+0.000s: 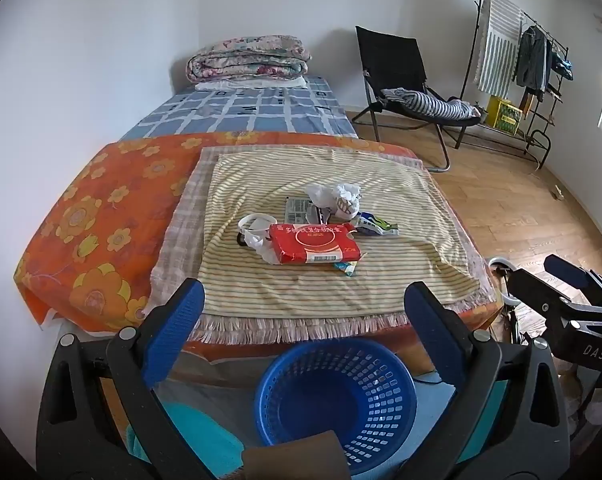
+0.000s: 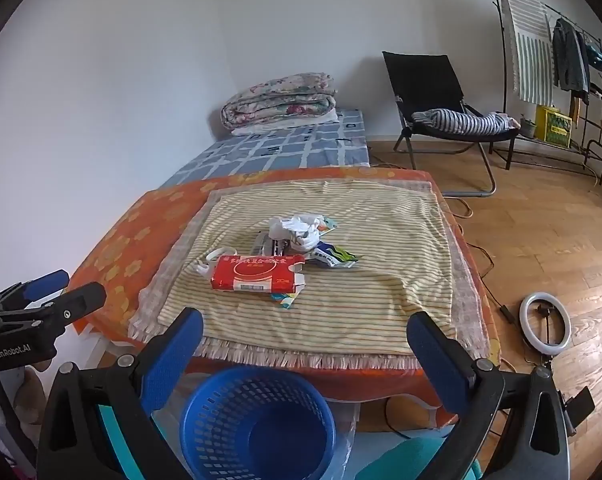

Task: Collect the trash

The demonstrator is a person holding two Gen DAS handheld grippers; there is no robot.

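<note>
Below my grippers I see the blue basket [image 1: 335, 400] on the floor at the foot of the bed, and its perforated bowl shows nothing inside. The trash sits heaped mid-way on the striped cloth [image 1: 401, 280]: a red carton [image 1: 315, 243] lying flat in front, a crumpled white bag [image 1: 337, 198] behind it, a blue-green wrapper [image 1: 375, 227] just beside. My left gripper [image 1: 304, 308] and right gripper [image 2: 305, 340] both hang spread wide, holding nothing, short of the pile.
</note>
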